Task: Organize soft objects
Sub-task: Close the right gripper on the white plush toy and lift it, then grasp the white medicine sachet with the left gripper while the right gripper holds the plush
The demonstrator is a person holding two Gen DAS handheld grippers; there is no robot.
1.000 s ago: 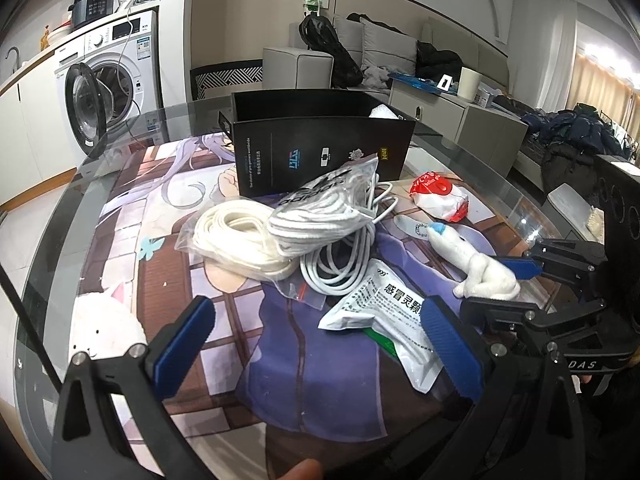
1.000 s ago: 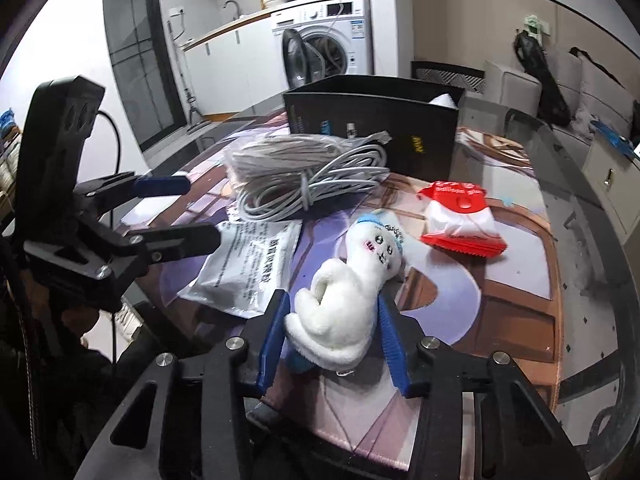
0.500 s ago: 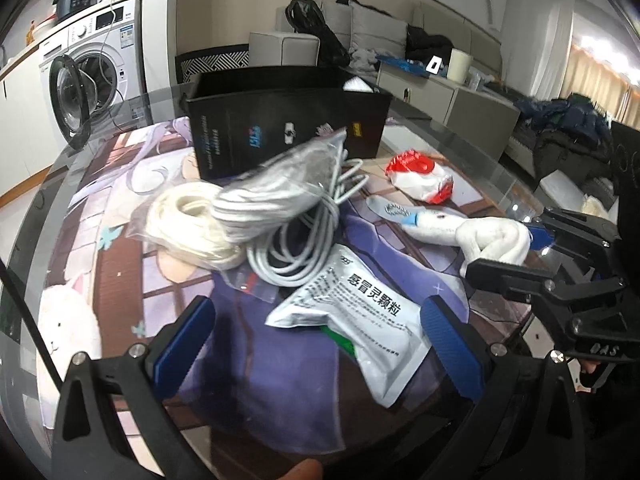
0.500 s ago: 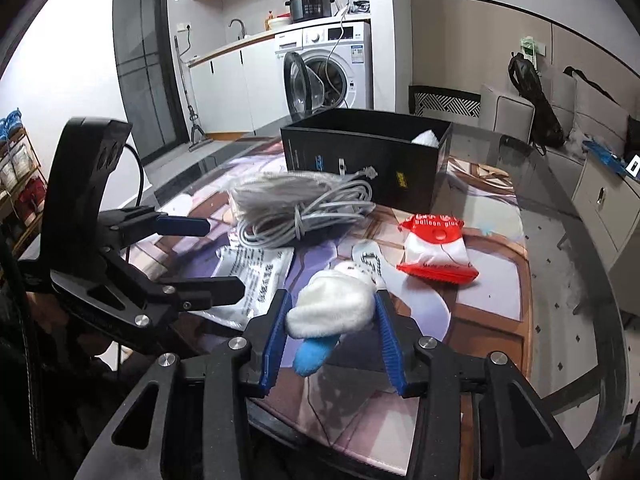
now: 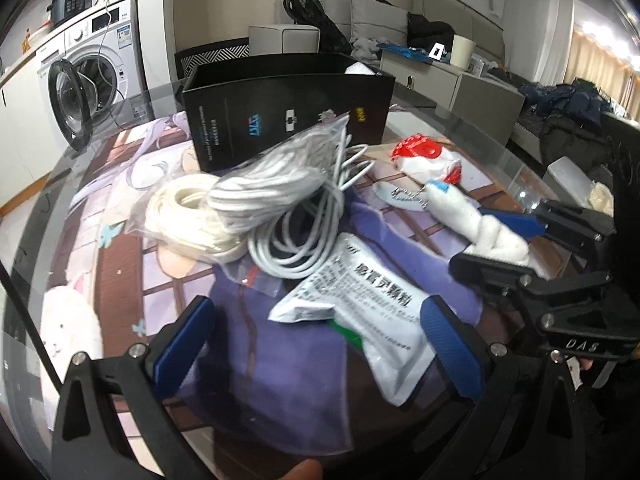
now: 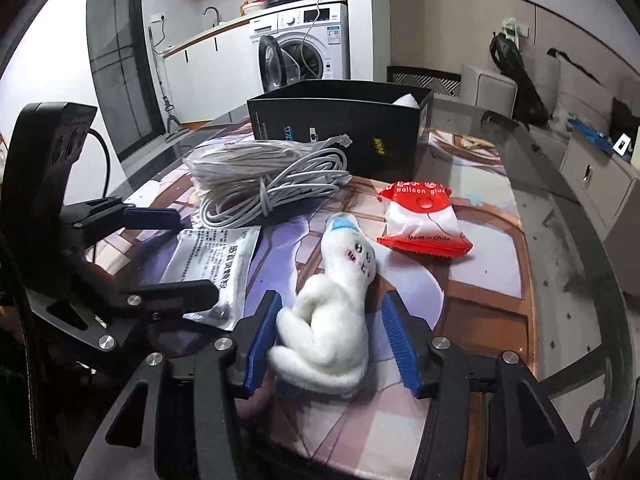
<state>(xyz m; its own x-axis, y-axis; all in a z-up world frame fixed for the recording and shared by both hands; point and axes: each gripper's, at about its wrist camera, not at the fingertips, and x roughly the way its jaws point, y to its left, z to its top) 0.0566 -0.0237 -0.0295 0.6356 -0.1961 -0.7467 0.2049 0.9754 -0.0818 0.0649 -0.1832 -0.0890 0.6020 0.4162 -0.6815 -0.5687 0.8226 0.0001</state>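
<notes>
The right gripper [image 6: 331, 340] is seen with its blue-padded fingers [image 6: 262, 338] spread on either side of a white plush toy [image 6: 332, 320]; the left pad touches the toy's flank, while a gap shows at the right pad, so the grip appears released. The toy lies on the printed mat [image 6: 472, 280] with its blue-capped head pointing far, toward the box. In the left wrist view the same toy [image 5: 476, 220] is seen at the right, between the right gripper's fingers.

The left gripper [image 5: 316, 340] is held wide apart over the near part of the mat, with nothing between its fingers [image 5: 186, 336]. A silver-white medicine sachet [image 5: 372, 308] lies just beyond them, near the right finger.

Farther off, a bagged coil of grey cable [image 5: 280, 184] is piled on a loose cable loop, and a bagged white rope coil [image 5: 188, 216] lies just to its left. A red-and-white packet [image 6: 424, 220] marked "balloon glue" lies to the far right of the toy. A black open box [image 6: 340, 136] stands at the far side of the mat, with something white showing inside its right corner. A washing machine [image 6: 308, 46] with its door open is seen beyond the glass table [image 6: 576, 280].
</notes>
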